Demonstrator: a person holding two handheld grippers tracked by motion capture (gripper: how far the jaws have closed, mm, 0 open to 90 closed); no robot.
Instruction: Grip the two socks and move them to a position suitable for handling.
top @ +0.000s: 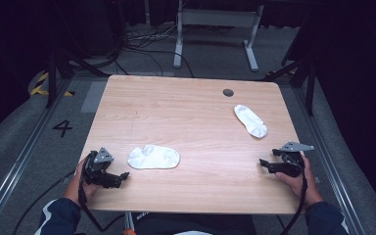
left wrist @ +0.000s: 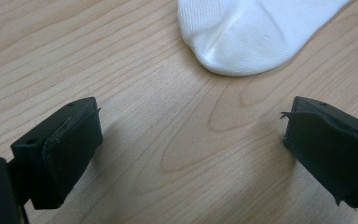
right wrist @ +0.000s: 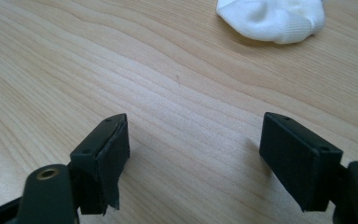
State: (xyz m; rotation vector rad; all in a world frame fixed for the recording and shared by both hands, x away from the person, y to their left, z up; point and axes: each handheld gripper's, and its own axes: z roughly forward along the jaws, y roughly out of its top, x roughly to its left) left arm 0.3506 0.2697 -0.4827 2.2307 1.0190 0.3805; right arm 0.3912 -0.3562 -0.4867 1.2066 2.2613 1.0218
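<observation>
While nothing sits between their jaws, left gripper (top: 122, 175) and right gripper (top: 263, 163) both wide open above the table (top: 191, 122).

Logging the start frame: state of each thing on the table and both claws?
near sock: lying flat, slightly rumpled, untouched, just beyond the left claw
far sock: lying flat at the table's far right, untouched
left claw: open, nothing between the jaws, low over the table
right claw: open, nothing between the jaws, at the right edge
</observation>
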